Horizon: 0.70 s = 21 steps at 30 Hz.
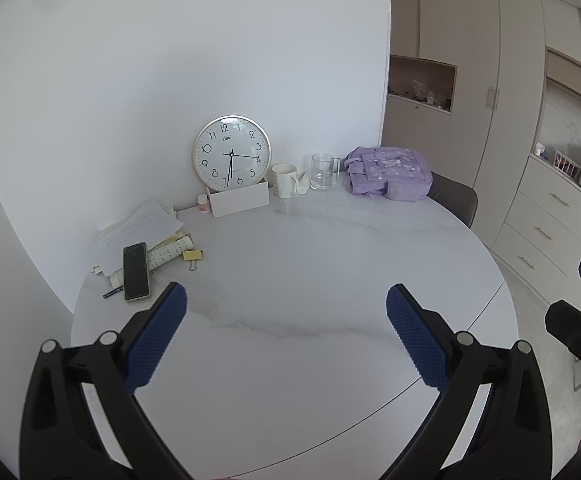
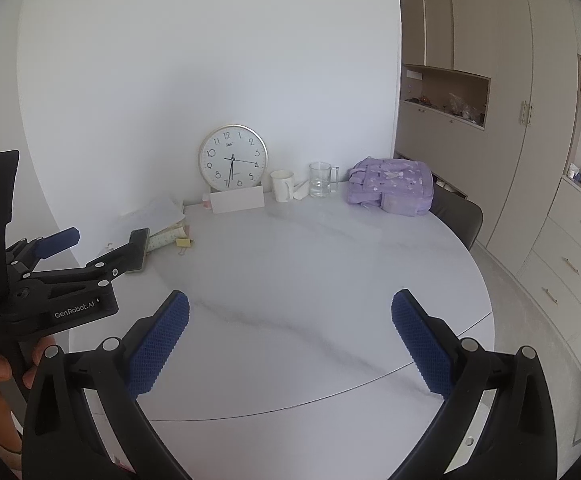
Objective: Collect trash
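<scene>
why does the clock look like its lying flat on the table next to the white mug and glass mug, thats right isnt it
Not quite. The clock is not lying flat: it stands upright against the wall, propped in a white box, as the left wrist view shows. The rest holds: the white mug and glass mug stand beside it on the table.

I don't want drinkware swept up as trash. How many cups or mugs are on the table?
2. A white mug stands right of the clock; a clear glass mug stands between it and the purple bag. None appear hidden.
</scene>
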{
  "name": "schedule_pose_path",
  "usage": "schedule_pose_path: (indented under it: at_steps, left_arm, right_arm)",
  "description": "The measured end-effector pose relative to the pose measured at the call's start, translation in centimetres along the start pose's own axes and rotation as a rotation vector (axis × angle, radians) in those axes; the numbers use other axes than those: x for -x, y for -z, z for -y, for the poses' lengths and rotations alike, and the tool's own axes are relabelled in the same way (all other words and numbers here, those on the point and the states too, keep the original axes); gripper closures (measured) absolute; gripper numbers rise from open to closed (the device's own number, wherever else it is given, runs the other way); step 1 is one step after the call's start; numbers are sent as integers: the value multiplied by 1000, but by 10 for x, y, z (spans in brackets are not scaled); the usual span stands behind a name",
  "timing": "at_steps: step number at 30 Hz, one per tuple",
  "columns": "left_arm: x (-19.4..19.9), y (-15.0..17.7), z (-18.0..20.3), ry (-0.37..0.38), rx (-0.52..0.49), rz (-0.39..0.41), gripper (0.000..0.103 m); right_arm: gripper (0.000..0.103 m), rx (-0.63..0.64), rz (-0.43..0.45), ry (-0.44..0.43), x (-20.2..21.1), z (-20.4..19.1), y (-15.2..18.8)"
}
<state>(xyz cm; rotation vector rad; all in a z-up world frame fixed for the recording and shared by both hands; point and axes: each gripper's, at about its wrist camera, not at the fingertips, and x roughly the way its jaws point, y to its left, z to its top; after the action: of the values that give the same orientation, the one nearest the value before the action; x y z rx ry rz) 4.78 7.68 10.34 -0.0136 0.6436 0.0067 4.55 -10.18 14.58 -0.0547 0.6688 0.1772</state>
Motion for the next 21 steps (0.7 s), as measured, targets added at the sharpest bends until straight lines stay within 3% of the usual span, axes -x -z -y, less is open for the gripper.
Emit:
schedule_pose_path:
  at_steps: [21]
  left_arm:
    - [2, 1, 2, 18, -7, -2, 7]
  right_arm:
    - [2, -6, -9, -2, 1, -3, 2]
